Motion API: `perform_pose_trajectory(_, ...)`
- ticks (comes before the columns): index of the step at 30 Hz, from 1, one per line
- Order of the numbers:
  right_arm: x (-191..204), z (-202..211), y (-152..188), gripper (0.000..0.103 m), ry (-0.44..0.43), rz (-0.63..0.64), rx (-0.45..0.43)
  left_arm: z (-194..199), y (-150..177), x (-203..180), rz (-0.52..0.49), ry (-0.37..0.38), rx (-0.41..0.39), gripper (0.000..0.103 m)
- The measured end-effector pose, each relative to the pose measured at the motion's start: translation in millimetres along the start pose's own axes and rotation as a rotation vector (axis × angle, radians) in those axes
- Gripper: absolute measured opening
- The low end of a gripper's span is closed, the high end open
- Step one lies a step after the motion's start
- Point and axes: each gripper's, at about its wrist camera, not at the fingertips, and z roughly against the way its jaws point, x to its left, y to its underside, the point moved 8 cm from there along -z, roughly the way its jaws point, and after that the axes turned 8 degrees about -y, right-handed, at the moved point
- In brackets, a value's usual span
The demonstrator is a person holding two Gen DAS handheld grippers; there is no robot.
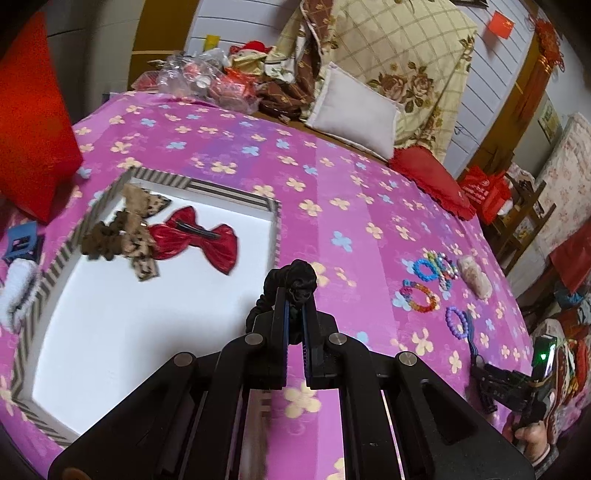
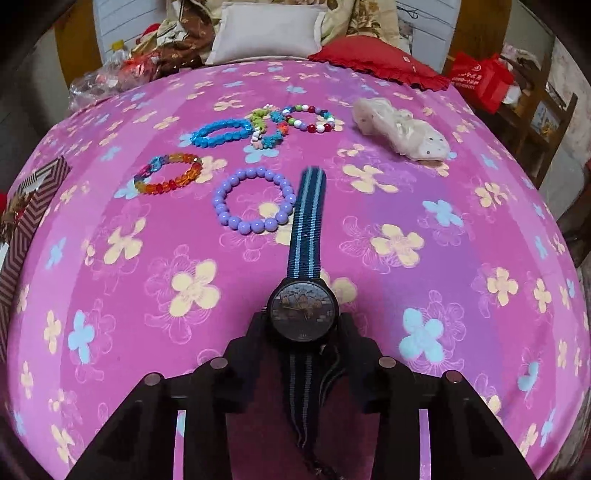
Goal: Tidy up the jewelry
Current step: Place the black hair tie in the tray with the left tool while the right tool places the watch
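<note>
In the left wrist view my left gripper (image 1: 295, 295) is shut on a black scrunchie (image 1: 297, 271), held above the near right edge of a white box with a striped rim (image 1: 229, 190). Inside the box lie a red bow (image 1: 199, 240), a leopard-print bow (image 1: 142, 218) and a brown scrunchie (image 1: 105, 240). In the right wrist view my right gripper (image 2: 303, 319) is shut on the dark case of a watch (image 2: 303, 308), whose blue striped strap (image 2: 308, 221) lies flat on the pink floral bedspread. Beside the strap sits a purple bead bracelet (image 2: 255, 199).
Further back lie a rainbow bracelet (image 2: 170, 173), a blue bracelet (image 2: 221, 131), a mixed-bead bracelet (image 2: 312, 118) and a cream hair piece (image 2: 399, 127). A blue claw clip (image 1: 20, 242) sits left of the box. A red pillow (image 2: 376, 64) and a white cushion (image 2: 266, 31) line the far edge.
</note>
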Motion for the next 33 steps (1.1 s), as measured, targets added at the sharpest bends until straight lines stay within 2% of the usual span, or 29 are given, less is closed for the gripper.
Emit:
perform_pose_trajectory(4, 9, 14, 2, 0.037, -0.048, -0.026, -0.02, 6, -6, 22, 0.029, -0.043, -0.012, 0.005)
perform_pose_trajectory(9, 47, 54, -13, 0.037, -0.155, -0.003, -0.084, 12, -8, 57, 0.07, -0.109, -0.01, 0.005)
perform_pose_trajectory(12, 89, 79, -31, 0.037, -0.25, 0.032, -0.122, 11, -5, 76, 0.099, -0.136, 0.022, 0.005)
perform_pose_trajectory(16, 149, 90, -51, 0.037, -0.368, 0.082, -0.113, 3, 2, 90, 0.121, -0.153, 0.073, 0.005)
perform_pose_trajectory(21, 238, 81, -75, 0.037, -0.527, 0.103, -0.044, -14, 13, 103, 0.117, -0.2, 0.138, 0.005)
perform_pose_trajectory(26, 327, 59, -86, 0.037, -0.603, 0.161, 0.014, -30, 20, 134, 0.173, -0.252, 0.199, 0.004)
perform_pose_trajectory(29, 370, 38, -89, 0.037, -0.62, 0.189, 0.052, -38, 24, 156, 0.223, -0.288, 0.234, 0.004)
perform_pose_trajectory(33, 402, 3, -90, 0.037, -0.597, 0.196, 0.1, -43, 26, 174, 0.26, -0.333, 0.248, 0.004)
